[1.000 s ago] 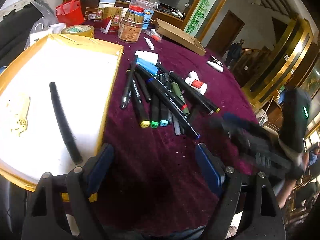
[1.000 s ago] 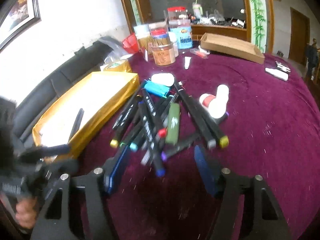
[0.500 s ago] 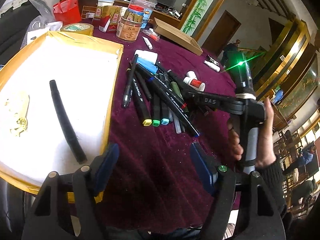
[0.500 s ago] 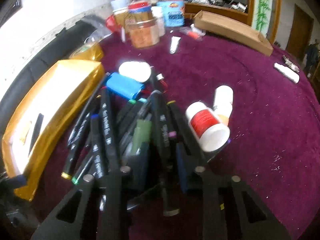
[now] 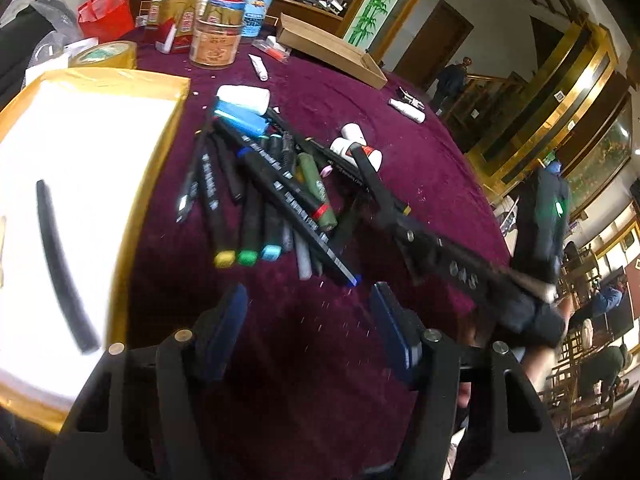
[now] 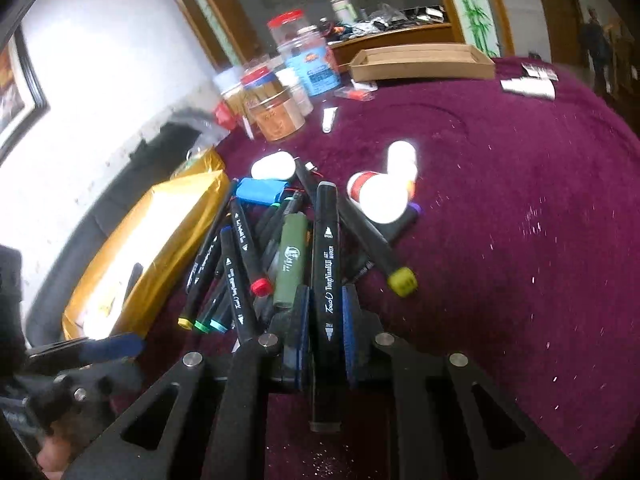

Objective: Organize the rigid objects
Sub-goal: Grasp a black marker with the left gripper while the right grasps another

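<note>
Right wrist view: right gripper [image 6: 325,322] closing on a black marker [image 6: 326,280], blue pads [image 6: 347,320] pressed against both sides of the barrel, cap end pointing away over the pile of markers [image 6: 256,264], butt end sticking back past the fingers. Left wrist view: left gripper [image 5: 308,324] narrowing with nothing between the pads, hanging over bare maroon tablecloth [image 5: 304,380] just short of the pile.

Likely trouble: grip sits near mid-barrel, so a smooth round body may pivot or slip if swung fast. Neighbours touching — green lighter [image 6: 291,264] right beside the left pad, yellow-capped marker [image 6: 372,244] crossing under on the other side — may drag or roll along on lift. White bottles [image 6: 384,196] near the far end, easy to knock.

Open room: wide bare cloth to the right of the pile. Gold tray [image 5: 132,80] on the left, raised rim to clear, white floor mostly free save one black stick [image 5: 60,264]. Jars [image 5: 216,36] crowd the far edge.
</note>
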A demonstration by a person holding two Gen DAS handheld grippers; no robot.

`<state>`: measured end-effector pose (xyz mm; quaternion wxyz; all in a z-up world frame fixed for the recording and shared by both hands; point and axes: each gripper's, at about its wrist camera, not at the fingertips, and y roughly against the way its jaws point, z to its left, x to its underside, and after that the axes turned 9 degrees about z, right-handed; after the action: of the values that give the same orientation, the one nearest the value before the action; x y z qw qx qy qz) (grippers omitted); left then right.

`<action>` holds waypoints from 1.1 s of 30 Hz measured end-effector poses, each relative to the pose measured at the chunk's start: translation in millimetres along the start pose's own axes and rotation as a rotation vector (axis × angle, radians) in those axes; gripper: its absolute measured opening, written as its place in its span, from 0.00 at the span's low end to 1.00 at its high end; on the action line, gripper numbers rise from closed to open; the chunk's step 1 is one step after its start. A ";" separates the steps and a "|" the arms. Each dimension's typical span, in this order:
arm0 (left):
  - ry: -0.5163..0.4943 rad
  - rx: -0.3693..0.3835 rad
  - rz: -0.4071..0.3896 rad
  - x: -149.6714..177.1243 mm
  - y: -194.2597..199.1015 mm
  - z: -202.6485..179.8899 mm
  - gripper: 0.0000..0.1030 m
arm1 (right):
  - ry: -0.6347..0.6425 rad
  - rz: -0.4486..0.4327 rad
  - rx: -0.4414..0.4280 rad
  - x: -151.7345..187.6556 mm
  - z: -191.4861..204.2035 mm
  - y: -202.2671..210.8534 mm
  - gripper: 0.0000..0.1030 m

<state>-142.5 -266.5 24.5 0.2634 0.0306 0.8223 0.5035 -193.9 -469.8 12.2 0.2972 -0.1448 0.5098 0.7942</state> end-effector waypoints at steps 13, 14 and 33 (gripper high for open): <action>0.060 -0.156 0.116 -54.3 -69.5 -15.7 0.27 | -0.076 -0.022 -0.064 -1.3 -17.1 2.0 0.13; 0.042 -0.185 0.109 -53.8 -70.8 -17.6 0.27 | -0.077 -0.022 -0.065 -1.5 -17.2 1.6 0.13; -0.022 -0.214 -0.070 -12.2 -11.5 -28.3 0.13 | -0.070 -0.020 -0.072 -2.3 -18.0 -0.1 0.13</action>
<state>-142.7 -299.0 29.7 0.2915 -0.0211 0.7615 0.5786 -193.3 -486.7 5.5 0.3175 -0.1324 0.4686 0.8137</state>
